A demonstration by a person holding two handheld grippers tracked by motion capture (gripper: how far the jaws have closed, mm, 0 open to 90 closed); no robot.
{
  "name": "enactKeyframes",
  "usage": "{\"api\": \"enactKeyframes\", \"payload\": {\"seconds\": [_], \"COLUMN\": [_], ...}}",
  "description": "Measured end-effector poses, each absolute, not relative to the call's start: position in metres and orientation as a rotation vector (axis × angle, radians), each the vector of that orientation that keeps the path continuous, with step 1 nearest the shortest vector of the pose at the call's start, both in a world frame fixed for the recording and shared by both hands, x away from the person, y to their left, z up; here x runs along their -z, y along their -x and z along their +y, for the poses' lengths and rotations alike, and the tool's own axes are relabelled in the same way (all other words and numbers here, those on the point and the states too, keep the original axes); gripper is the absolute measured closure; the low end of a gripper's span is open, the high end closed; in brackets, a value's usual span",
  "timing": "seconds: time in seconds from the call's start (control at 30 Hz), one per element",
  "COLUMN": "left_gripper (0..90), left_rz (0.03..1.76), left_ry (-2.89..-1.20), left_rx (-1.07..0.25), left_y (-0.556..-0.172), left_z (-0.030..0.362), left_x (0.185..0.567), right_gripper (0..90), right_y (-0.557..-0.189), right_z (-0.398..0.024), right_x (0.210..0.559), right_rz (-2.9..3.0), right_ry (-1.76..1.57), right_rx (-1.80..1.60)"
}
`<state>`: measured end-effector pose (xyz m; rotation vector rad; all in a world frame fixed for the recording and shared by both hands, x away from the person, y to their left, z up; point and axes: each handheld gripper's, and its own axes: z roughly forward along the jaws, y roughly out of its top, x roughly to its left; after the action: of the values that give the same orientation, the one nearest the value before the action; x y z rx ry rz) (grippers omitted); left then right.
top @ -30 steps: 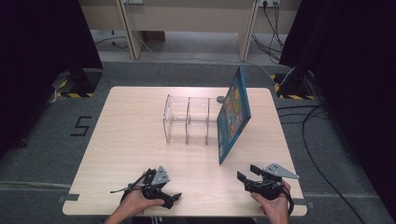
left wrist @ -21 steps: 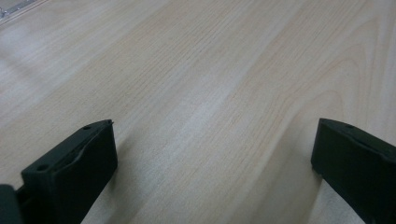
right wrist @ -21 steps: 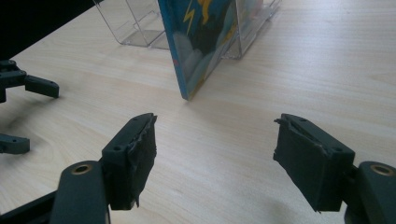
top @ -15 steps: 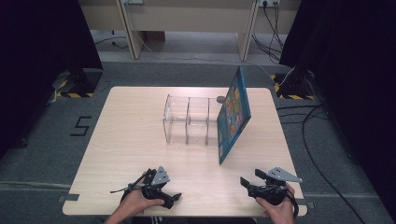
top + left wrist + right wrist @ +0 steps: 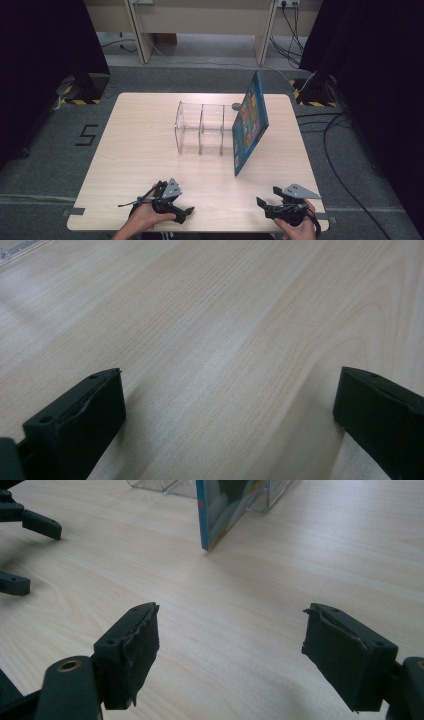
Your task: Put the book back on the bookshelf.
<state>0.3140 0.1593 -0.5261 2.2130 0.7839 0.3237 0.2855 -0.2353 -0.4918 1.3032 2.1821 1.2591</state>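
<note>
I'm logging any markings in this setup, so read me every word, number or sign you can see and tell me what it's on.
"5": dark figure marked on the grey floor left of the table.
Colourful book leaning against the clear divider rack: cover print too small and blurred to read.
Yellow and black hazard stripes on the floor stands: a pattern, no words.

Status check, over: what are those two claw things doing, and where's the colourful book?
Left gripper open, right gripper just opened wider; nothing between either's jaws. Book leans tilted against the clear rack, untouched. Nothing blocking the table between.
</note>
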Motion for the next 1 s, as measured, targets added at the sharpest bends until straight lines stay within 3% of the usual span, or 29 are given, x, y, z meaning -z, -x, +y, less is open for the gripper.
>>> {"api": "enactKeyframes", "payload": {"seconds": [1.0], "left_gripper": [0.0], "left_rz": [0.785], "left_ry": [-2.213], "left_rx": [-0.323], "left_y": [-0.314], "left_z": [0.159], "left_x": [0.526], "right_gripper": [14.1], "right_y": [-0.266], "right_z": [-0.220], "right_x": [0.513], "right_rz": [2.416], "right_ry": [-1.157], "right_rx": [-0.898]}}
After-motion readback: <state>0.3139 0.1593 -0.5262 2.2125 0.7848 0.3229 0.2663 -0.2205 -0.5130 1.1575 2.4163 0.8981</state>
